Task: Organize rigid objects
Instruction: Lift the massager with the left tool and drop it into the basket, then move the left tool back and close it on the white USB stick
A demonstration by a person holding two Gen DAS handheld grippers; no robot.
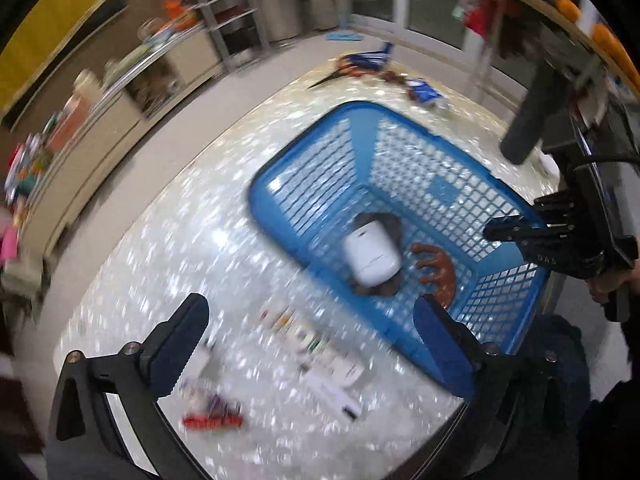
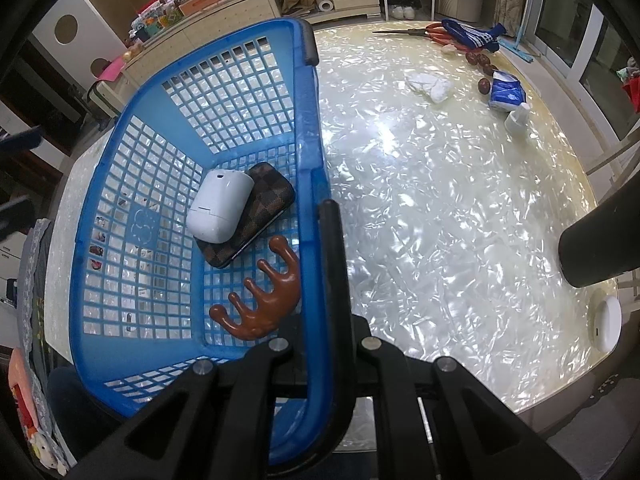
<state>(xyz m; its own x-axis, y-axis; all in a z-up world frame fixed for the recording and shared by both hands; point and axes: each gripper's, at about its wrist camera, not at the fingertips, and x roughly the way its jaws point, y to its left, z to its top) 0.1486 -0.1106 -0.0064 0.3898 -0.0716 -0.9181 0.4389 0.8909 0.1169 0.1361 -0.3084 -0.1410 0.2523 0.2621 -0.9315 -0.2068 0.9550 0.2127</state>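
blue basket (image 2: pixel 200 120) is pinned at its rim by the closed right gripper (image 2: pixel 324 216).
left gripper (image 1: pixel 308 320) is spread, empty; the smooth, rigid white case (image 2: pixel 220 208) is best taken across its flat sides.

The basket (image 2: pixel 120 208) stands on the table (image 2: pixel 440 208), and in it a white case (image 2: pixel 220 206) lies on top of a checked wallet (image 2: pixel 260 216), with a pronged wooden massager (image 2: pixel 260 304) just beside them on the basket floor. In the right wrist view the open table spreads to the right of the basket, and along its far edge lie scissors (image 2: pixel 416 33), a knitted cloth (image 2: pixel 472 38), a crumpled tissue (image 2: pixel 430 85) and a tissue pack (image 2: pixel 506 92). In the left wrist view, small packets (image 1: pixel 320 360) lie on the table in front of the basket.
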